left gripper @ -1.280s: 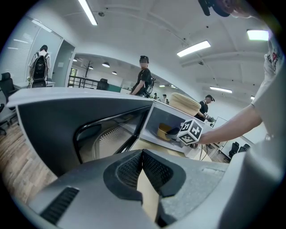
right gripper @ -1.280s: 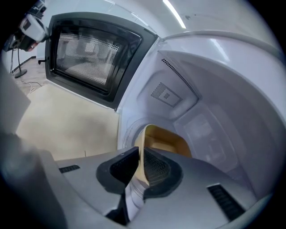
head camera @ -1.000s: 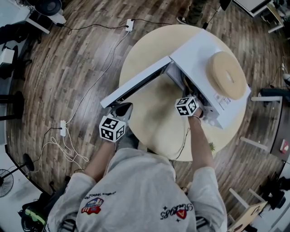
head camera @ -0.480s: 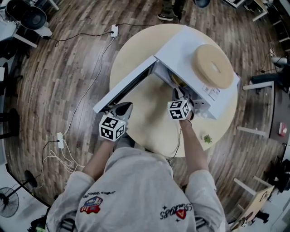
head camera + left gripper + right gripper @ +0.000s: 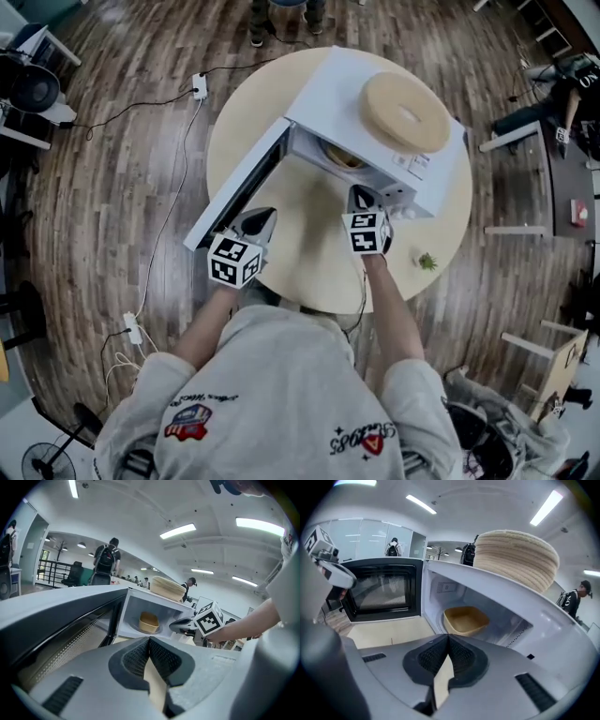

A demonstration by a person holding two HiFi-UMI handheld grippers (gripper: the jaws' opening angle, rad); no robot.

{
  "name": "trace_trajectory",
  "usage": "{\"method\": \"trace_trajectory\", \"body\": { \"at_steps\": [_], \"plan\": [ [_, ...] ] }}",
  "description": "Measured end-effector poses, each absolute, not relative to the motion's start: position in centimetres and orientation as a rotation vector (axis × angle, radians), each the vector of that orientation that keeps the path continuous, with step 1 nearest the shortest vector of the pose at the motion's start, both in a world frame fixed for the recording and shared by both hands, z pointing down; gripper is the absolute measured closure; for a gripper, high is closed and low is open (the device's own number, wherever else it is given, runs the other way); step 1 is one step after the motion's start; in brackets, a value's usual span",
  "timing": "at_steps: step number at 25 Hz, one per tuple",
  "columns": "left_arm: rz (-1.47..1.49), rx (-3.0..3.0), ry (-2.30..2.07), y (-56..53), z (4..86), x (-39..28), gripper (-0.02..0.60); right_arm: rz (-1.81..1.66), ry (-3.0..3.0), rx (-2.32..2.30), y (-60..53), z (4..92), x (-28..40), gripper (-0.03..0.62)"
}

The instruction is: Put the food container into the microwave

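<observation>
Food container (image 5: 465,620) inside microwave (image 5: 525,609) — plain in gripper views, barely overhead

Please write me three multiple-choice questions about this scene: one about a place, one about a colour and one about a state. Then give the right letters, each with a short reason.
1. Where is the food container relative to the microwave?
A) on top of it
B) inside it
C) in front of it

2. What colour is the microwave's housing?
A) white
B) red
C) black

3. How is the microwave door?
A) shut
B) swung open
C) taken off

Answers:
1 B: both gripper views show it sitting inside the microwave.
2 A: the head view shows a white top.
3 B: the door stands out to the side, hinged to the housing.
</observation>
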State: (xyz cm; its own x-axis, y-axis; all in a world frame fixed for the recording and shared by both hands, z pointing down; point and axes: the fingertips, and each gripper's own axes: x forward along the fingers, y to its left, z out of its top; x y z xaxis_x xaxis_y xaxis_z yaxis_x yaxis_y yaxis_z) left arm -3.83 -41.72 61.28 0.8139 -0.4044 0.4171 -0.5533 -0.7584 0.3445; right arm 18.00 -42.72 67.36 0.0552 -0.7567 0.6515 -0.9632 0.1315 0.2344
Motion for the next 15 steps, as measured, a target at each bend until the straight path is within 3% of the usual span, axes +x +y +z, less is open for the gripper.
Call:
{"method": "trace_trajectory", "body": {
  "at_steps": [15],
  "plan": [
    [0.459,2.663,-0.628,-39.7,59.3,-1.4,0.577,0.483,-1.813,1.890,-33.2,62.9,18.3,0.589]
  ]
}}
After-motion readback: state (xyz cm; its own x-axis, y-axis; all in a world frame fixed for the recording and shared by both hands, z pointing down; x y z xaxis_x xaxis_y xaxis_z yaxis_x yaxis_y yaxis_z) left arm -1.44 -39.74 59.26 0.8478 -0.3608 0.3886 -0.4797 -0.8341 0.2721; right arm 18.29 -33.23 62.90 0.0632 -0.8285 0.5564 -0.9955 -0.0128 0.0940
